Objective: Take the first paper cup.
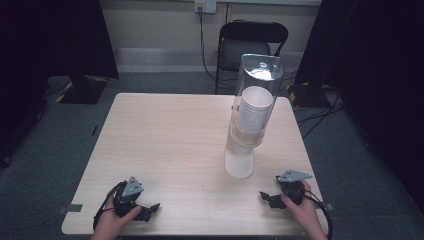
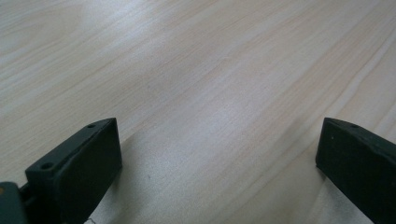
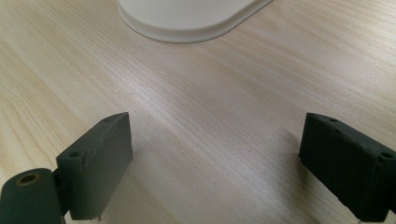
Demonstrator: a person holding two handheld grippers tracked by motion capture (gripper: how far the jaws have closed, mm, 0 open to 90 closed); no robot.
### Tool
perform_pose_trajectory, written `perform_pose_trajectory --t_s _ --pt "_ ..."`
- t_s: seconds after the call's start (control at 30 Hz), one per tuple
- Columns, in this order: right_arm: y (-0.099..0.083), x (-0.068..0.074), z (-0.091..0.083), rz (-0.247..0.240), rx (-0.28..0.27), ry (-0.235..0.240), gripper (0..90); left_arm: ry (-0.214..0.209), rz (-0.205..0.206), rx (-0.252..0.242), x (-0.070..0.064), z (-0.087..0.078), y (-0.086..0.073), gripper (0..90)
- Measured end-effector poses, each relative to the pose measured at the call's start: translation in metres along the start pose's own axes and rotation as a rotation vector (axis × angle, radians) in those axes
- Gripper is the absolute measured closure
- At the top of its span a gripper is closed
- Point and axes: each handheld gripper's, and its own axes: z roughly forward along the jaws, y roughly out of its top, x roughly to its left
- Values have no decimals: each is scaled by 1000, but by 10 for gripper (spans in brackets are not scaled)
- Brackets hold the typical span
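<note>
Where the grey floor gives way to furniture, a pale wood table [image 1: 165,145] takes up the middle of the high view, with a black folding chair [image 1: 252,42] standing beyond its far edge against the wall. On the right half of the table stands a tall clear dispenser [image 1: 252,110], upright on a white base [image 1: 239,165], with a stack of white cups [image 1: 254,112] held inside its tube. The base sits toward the near right part of the tabletop, well apart from the left edge.

At the near left corner a hand [image 1: 112,222] holds the left gripper [image 1: 150,209], resting low over the wood; its jaws stand wide apart with bare table between them, as the left gripper view [image 2: 219,154] confirms. At the near right, another hand [image 1: 305,212] holds the right gripper [image 1: 267,197], which lies near the dispenser's base and points toward the table's middle. Its jaws are likewise spread with nothing between them, and in the right gripper view [image 3: 215,158] the rounded white edge of the base [image 3: 187,23] lies ahead of them, not touching.
</note>
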Motion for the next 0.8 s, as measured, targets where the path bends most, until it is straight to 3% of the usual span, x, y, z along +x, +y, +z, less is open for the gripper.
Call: perform_pose_trajectory --t_s 0.37,0.4,0.43,0.47,0.5,0.53,0.67,0.73,0.8 --pt "0 2 0 15 2 -17 75 0 0 1 0 0 0 0" --pt "2 3 2 37 -8 -24 138 -1 0 2 0 0 0 0" --pt "2 3 2 37 -8 -24 138 -1 0 2 0 0 0 0" --pt "6 4 2 74 -60 -6 177 -2 0 2 0 0 0 0" --pt "6 4 2 74 -60 -6 177 -2 0 2 0 0 0 0" --pt "14 8 1 87 -112 -2 151 -1 -1 2 0 0 0 0" --pt "29 15 -1 46 -166 -4 168 -2 0 2 0 0 0 0" --pt "45 18 -1 78 -242 10 165 -1 0 2 0 0 0 0" --pt "50 19 1 80 -256 9 160 -1 0 2 0 0 0 0"
